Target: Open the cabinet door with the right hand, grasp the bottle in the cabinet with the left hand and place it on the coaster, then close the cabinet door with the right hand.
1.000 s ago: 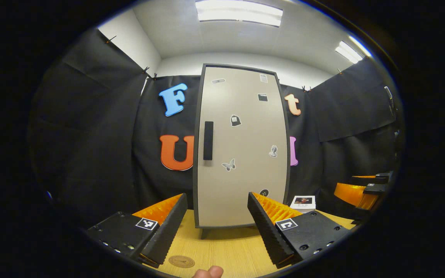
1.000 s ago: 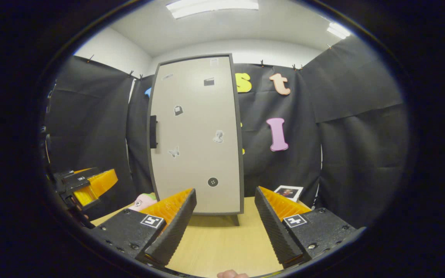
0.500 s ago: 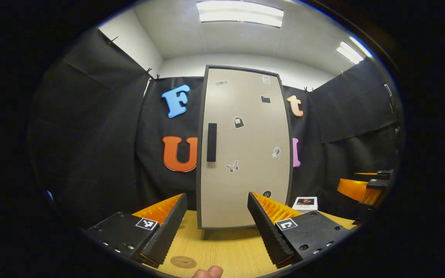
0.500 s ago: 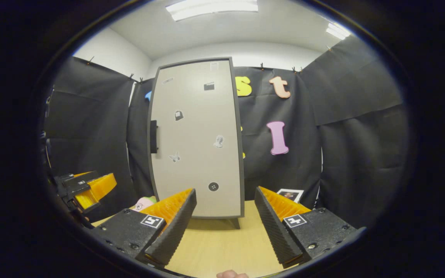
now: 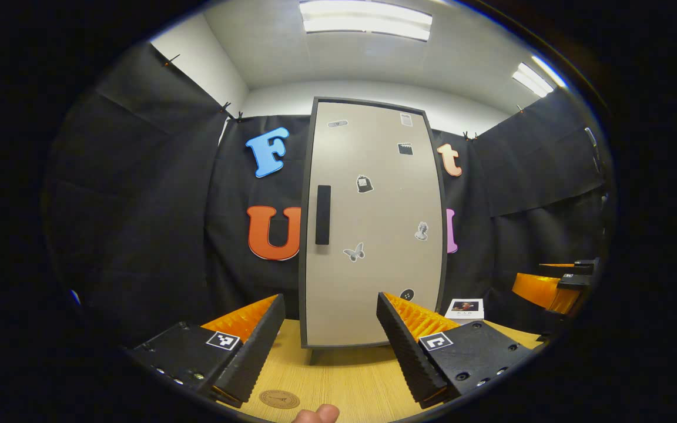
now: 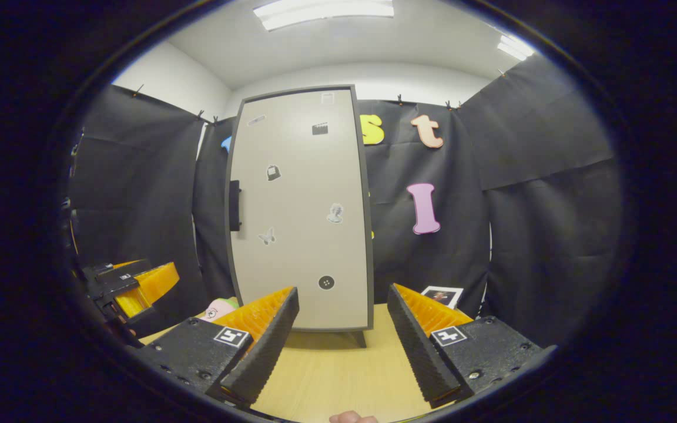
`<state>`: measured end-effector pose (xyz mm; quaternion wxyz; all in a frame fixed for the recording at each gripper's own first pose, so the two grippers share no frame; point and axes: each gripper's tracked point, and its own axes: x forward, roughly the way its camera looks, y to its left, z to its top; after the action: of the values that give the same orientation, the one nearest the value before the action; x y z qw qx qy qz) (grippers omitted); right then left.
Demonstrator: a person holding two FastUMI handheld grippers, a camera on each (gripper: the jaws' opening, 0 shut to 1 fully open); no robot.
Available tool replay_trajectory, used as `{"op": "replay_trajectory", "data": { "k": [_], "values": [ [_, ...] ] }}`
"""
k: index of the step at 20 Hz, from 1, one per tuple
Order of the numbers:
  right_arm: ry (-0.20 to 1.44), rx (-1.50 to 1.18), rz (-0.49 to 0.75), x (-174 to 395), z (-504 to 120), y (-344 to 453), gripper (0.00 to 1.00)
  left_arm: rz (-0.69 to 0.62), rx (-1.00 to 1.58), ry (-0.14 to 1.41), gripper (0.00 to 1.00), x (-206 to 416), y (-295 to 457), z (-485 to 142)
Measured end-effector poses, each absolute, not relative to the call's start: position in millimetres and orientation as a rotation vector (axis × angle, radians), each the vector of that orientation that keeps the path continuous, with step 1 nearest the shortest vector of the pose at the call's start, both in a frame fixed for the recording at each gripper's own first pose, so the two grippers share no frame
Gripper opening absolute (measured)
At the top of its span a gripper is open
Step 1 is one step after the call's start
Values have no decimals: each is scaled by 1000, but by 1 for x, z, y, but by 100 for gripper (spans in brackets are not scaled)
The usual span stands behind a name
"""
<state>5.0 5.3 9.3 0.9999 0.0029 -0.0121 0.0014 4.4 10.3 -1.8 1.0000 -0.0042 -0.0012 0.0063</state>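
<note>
A tall cabinet stands on the wooden table with its beige door (image 5: pixel 374 229) (image 6: pixel 300 211) shut; stickers dot the door. A black handle (image 5: pixel 322 214) (image 6: pixel 234 197) sits at the door's left edge. A round brown coaster (image 5: pixel 279 399) lies on the table just in front of my left gripper (image 5: pixel 331 329), which is open and empty. My right gripper (image 6: pixel 343 320) is also open and empty, some way back from the door. Each gripper appears at the edge of the other's view: the right one (image 5: pixel 553 285), the left one (image 6: pixel 130 288). The bottle is hidden behind the door.
A small white card with a picture (image 5: pixel 465 308) (image 6: pixel 441 294) leans by the cabinet's right foot. A pink and green soft toy (image 6: pixel 218 308) lies left of the cabinet. The wooden table (image 5: pixel 350 382) runs from the grippers to the cabinet. Black cloth walls enclose the booth.
Both views have shifted only slightly; the cabinet sits a touch differently in each. The door stays shut and both grippers stay open.
</note>
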Motion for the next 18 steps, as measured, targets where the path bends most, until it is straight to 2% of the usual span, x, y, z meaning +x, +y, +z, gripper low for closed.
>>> {"op": "replay_trajectory", "data": {
  "k": [6,18],
  "values": [
    [-21,8,15,10,8,10,96,14,-9,-1,95,7,12,-4],
    [-29,-36,119,40,25,41,98,40,11,9,95,10,21,-10]
  ]
}}
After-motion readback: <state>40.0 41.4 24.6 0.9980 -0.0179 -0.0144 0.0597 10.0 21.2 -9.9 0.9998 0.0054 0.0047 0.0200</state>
